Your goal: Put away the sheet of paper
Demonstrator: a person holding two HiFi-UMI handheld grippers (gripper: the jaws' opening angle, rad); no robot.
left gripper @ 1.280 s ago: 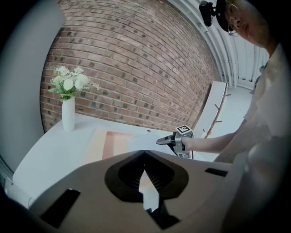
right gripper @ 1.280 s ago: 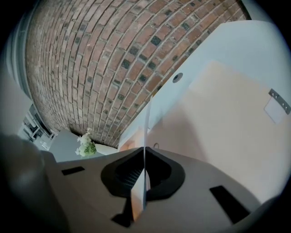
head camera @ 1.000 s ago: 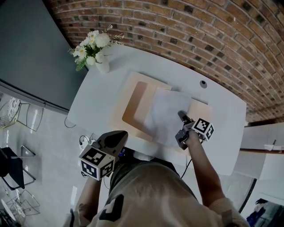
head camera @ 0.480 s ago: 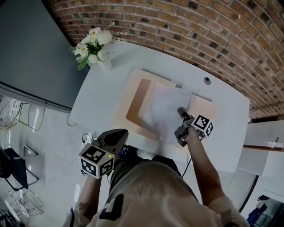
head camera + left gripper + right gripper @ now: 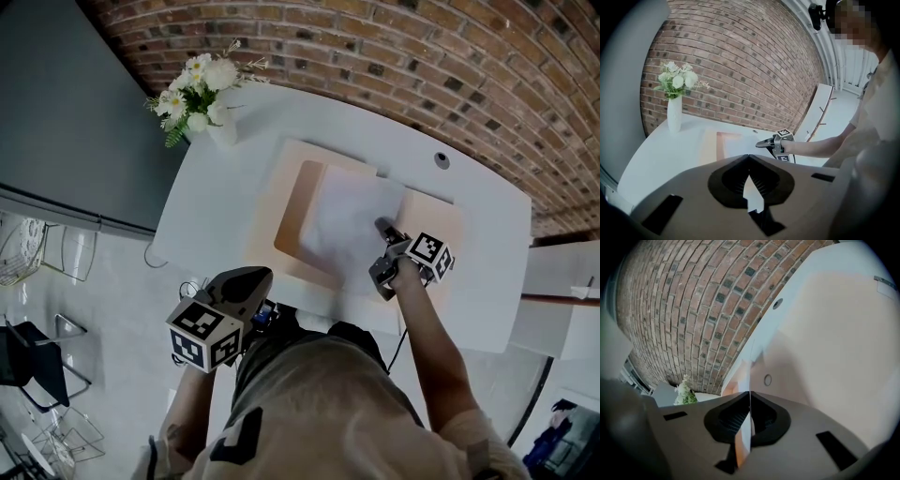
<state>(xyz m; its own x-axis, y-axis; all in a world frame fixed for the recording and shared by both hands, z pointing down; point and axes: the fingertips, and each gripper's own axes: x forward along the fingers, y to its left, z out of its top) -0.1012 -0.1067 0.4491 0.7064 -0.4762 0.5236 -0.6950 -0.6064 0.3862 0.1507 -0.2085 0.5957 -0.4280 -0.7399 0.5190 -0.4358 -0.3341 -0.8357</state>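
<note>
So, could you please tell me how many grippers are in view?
2. The left gripper is held shut and empty at the near edge of the table. The right gripper is over the table, shut on the sheet of paper.

Table [image 5: 211,211], left strip: bare from the vase of flowers [image 5: 204,98] at the far left corner down to the near edge, so passage is open there. The vase is the only upright obstacle and stands apart from the tan folder [image 5: 281,187]. A brick wall [image 5: 422,56] rises just beyond the far edge. The centre is taken by the folder with the sheet of paper [image 5: 347,216] on it; both lie low, with open room above. The right gripper [image 5: 381,226] and its forearm [image 5: 422,319] block the near right approach. The far right end is bare except for a small flush grommet [image 5: 442,160].
</note>
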